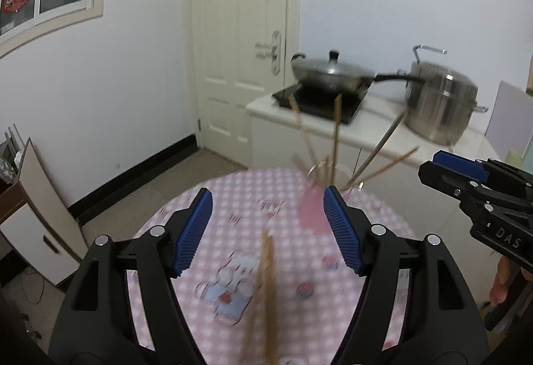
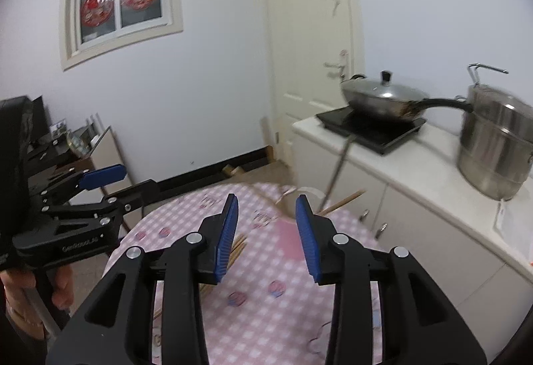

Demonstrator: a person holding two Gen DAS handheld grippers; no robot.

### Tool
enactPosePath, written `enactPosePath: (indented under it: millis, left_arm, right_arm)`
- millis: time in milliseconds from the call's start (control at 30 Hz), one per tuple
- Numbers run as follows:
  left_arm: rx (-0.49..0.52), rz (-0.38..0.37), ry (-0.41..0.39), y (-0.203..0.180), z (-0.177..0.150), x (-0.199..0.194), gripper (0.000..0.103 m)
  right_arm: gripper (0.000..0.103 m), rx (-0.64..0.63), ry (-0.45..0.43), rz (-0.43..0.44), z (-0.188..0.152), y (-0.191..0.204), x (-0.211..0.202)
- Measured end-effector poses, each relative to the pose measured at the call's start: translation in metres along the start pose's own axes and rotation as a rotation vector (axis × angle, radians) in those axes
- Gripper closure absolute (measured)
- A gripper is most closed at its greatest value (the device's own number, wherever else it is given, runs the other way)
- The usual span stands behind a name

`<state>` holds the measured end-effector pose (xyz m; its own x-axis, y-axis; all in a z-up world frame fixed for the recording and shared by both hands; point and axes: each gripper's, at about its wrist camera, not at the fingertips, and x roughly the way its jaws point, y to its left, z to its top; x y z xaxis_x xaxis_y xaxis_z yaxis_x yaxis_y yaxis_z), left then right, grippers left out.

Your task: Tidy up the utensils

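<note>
Gaping wide, left gripper [image 1: 268, 228] empty – right gripper [image 2: 266, 238] part-open, holding nothing

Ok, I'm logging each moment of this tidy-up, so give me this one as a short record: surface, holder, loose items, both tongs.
surface: round table with pink checked cloth
holder: clear cup at the far edge, chopsticks and a metal utensil standing in it
loose items: chopsticks lying on the cloth
left tongs: open, nothing between the pads
right tongs: open, empty
background: wok and steel pot on a counter
</note>
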<state>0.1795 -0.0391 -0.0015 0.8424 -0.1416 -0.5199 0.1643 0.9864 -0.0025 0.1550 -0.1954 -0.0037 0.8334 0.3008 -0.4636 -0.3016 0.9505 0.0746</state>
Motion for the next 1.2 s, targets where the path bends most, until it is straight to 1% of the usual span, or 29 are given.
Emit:
enactPosePath:
  millis: [67, 167, 267, 433, 533, 633, 700, 867, 1033, 1133, 1200]
  left_arm:
    - [-0.012, 0.006, 0.025, 0.011, -0.009, 0.001, 0.034]
    - [-0.024, -0.004, 0.078, 0.028, -0.027, 0.007, 0.033]
    - [-0.009, -0.008, 0.140, 0.037, -0.042, 0.020, 0.033]
    - [0.023, -0.033, 0.281, 0.045, -0.072, 0.055, 0.033]
    - [0.008, -0.054, 0.353, 0.052, -0.090, 0.078, 0.033]
    - [-0.013, -0.080, 0.405, 0.058, -0.104, 0.098, 0.034]
    - [-0.009, -0.074, 0.427, 0.059, -0.113, 0.109, 0.034]
    - [-0.031, -0.087, 0.454, 0.067, -0.125, 0.126, 0.034]
    - [-0.027, -0.070, 0.454, 0.072, -0.127, 0.131, 0.034]
    - [-0.039, -0.066, 0.451, 0.078, -0.127, 0.131, 0.034]
    - [-0.048, -0.063, 0.453, 0.081, -0.128, 0.134, 0.034]
  right_arm:
    - [0.069, -0.008, 0.025, 0.020, -0.009, 0.012, 0.008]
    - [0.069, -0.019, 0.074, 0.034, -0.022, 0.029, 0.026]
    - [0.069, -0.017, 0.126, 0.043, -0.034, 0.041, 0.046]
    - [0.069, -0.006, 0.230, 0.038, -0.058, 0.051, 0.083]
    - [0.069, 0.009, 0.297, 0.037, -0.073, 0.054, 0.103]
    - [0.069, 0.016, 0.359, 0.025, -0.082, 0.053, 0.124]
    - [0.069, 0.031, 0.395, 0.019, -0.093, 0.049, 0.133]
    - [0.069, 0.059, 0.461, 0.054, -0.108, 0.051, 0.156]
    - [0.069, 0.047, 0.484, 0.056, -0.114, 0.059, 0.170]
    - [0.069, 0.025, 0.494, 0.037, -0.117, 0.063, 0.177]
    - [0.068, 0.023, 0.488, 0.037, -0.118, 0.062, 0.177]
